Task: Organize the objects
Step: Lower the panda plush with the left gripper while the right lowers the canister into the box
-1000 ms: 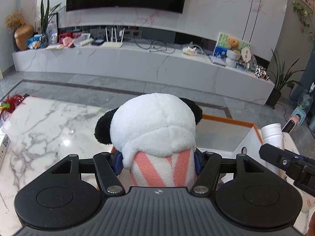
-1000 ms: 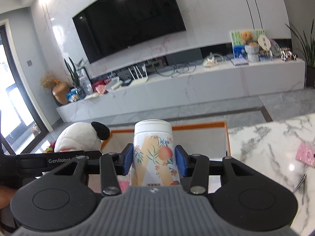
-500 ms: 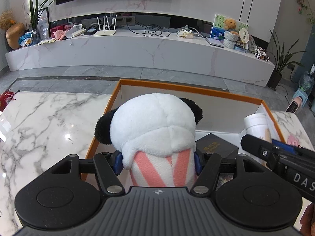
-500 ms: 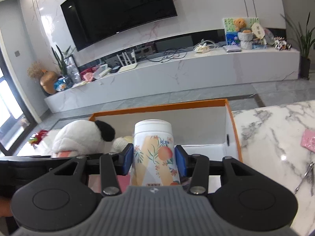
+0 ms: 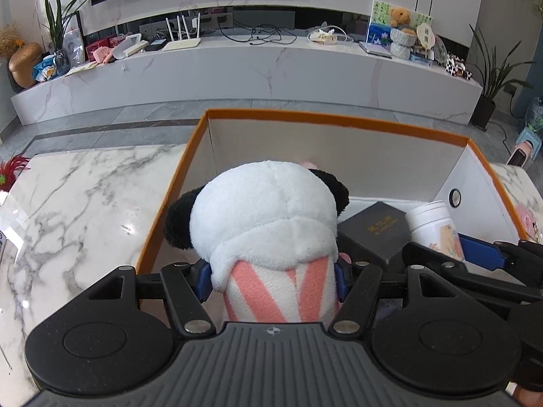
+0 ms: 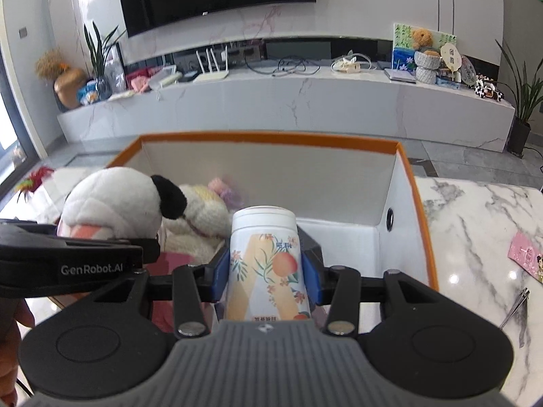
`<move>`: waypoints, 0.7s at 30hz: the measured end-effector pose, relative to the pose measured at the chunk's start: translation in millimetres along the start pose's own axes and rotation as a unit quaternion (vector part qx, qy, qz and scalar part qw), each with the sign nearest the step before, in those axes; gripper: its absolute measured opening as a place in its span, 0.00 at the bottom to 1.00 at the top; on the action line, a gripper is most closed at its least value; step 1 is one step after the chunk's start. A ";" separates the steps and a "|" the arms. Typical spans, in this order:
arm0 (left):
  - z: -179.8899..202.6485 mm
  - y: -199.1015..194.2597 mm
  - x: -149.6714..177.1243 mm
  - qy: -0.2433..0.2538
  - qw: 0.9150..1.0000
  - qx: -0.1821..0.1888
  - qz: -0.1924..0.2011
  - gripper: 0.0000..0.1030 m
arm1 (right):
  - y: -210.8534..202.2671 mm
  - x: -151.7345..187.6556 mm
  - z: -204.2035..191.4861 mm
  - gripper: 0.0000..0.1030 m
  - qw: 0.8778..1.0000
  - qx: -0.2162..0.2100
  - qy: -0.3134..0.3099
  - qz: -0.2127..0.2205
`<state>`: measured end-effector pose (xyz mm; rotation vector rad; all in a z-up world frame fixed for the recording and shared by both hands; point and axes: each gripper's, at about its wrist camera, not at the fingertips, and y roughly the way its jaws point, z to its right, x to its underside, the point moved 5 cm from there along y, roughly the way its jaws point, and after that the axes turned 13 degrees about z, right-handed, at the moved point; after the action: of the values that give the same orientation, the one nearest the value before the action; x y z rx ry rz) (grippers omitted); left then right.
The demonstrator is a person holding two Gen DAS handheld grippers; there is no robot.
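While both grippers hang over the orange-edged box [image 5: 339,122], the left gripper [image 5: 271,279] squeezes a panda plush toy [image 5: 268,217] by its pink-striped body. The right gripper [image 6: 263,271] pinches a white jar with peaches on it [image 6: 264,254]. Inside the box lie a black box with gold writing [image 5: 376,230] and a cream plush toy [image 6: 203,217], right under both loads. Nail clippers [image 6: 516,308] and a pink packet [image 6: 527,257] sit on the marble table [image 5: 78,196].
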<state>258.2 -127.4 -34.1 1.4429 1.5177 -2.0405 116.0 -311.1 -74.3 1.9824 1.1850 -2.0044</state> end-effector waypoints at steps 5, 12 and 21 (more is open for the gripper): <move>2.1 2.9 3.7 0.007 1.000 -0.002 -0.008 0.72 | 4.6 5.7 -0.2 0.46 1.000 0.007 -0.009 -0.012; 2.2 5.3 6.9 0.011 1.000 -0.007 -0.013 0.72 | 12.5 7.6 3.2 0.46 1.000 0.014 -0.005 -0.025; 1.5 8.8 9.8 0.019 0.999 -0.011 -0.024 0.72 | 24.6 17.2 1.4 0.46 0.998 0.020 -0.009 -0.055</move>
<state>258.3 -129.1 -47.3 1.4576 1.5998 -2.0285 125.8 -321.4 -100.8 1.9535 1.2869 -2.1096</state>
